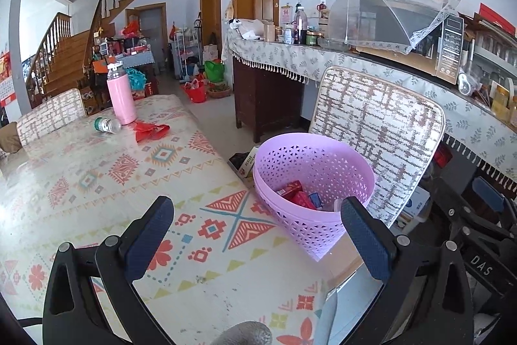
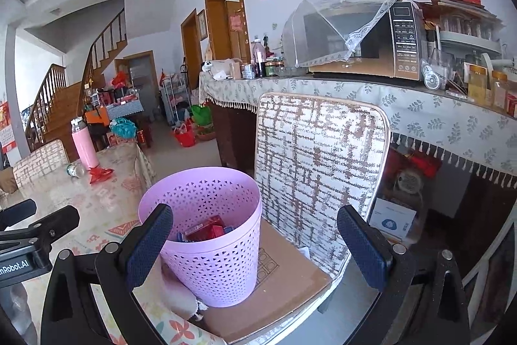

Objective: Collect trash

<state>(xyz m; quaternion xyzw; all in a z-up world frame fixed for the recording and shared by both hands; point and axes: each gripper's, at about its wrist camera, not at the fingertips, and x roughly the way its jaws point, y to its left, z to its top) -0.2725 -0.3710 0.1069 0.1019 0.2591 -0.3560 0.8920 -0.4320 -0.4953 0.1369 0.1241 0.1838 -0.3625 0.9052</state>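
A lilac perforated waste basket (image 1: 318, 203) (image 2: 210, 251) stands on a chair seat (image 2: 284, 287) beside the table and holds red cartons (image 1: 295, 193) (image 2: 206, 230). At the table's far end lie a crumpled red wrapper (image 1: 150, 130) (image 2: 100, 173) and a small clear bottle on its side (image 1: 108, 124) (image 2: 76, 169). My left gripper (image 1: 258, 235) is open above the patterned tablecloth, empty. My right gripper (image 2: 255, 238) is open over the basket and chair, empty. In the left wrist view the right gripper shows at the right edge (image 1: 484, 215).
A pink flask (image 1: 121, 96) (image 2: 84, 148) stands by the wrapper. The chair's woven backrest (image 1: 374, 131) (image 2: 320, 164) rises behind the basket. A sideboard with a microwave (image 2: 387, 51) and mesh food cover runs along the wall. Bags crowd the floor near the stairs.
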